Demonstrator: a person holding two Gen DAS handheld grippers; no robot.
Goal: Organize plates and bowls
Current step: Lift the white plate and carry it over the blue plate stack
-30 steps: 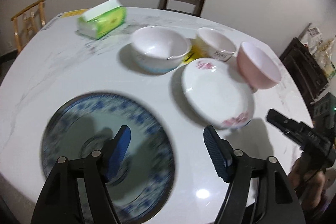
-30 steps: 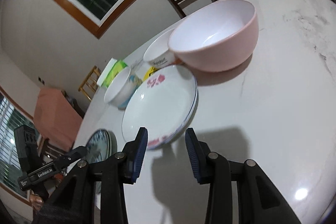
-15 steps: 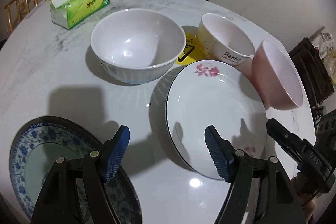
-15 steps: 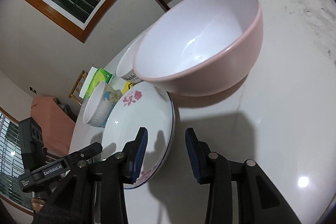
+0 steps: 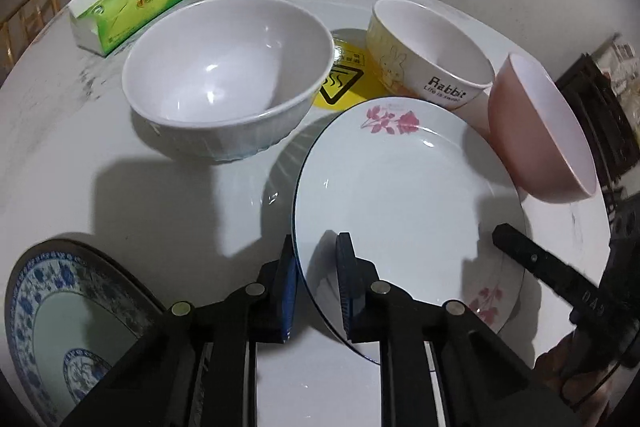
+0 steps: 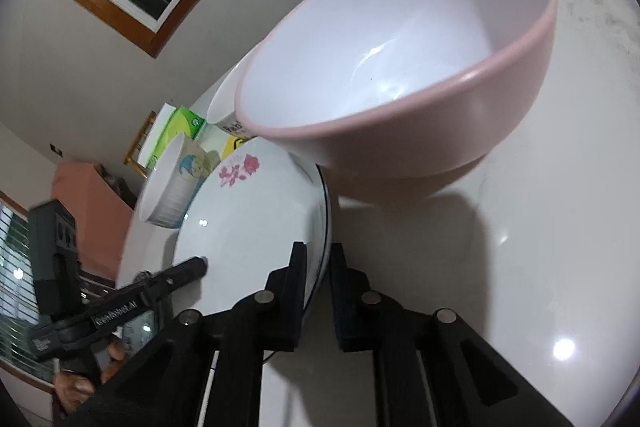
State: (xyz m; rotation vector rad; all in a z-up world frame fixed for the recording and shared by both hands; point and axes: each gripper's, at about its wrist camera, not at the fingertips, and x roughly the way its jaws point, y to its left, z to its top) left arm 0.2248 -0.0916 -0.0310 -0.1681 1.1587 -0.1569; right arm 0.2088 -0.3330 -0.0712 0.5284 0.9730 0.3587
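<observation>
Two grippers are pinching one floral plate (image 5: 400, 203) on a white marble table (image 5: 80, 155) as I am working to sort the dishes. My left gripper (image 5: 316, 267) has just been closing its jaws, and its blue pads are now clamping the plate's near-left rim, one pad above the rim and one below. My right gripper (image 6: 316, 267) has likewise just been closing, and its jaws are nipping the rim on the opposite side, just under the pink bowl (image 6: 400, 67). That bowl is sitting at the plate's edge, apparently touching it. A big white bowl (image 5: 228, 75) and a rabbit-print bowl (image 5: 428, 51) are standing beyond the plate, with a yellow sticker (image 5: 344, 83) between them. A blue-patterned plate (image 5: 60, 315) is lying near my left gripper, well apart from the green tissue pack (image 5: 132, 7) at the far edge.
</observation>
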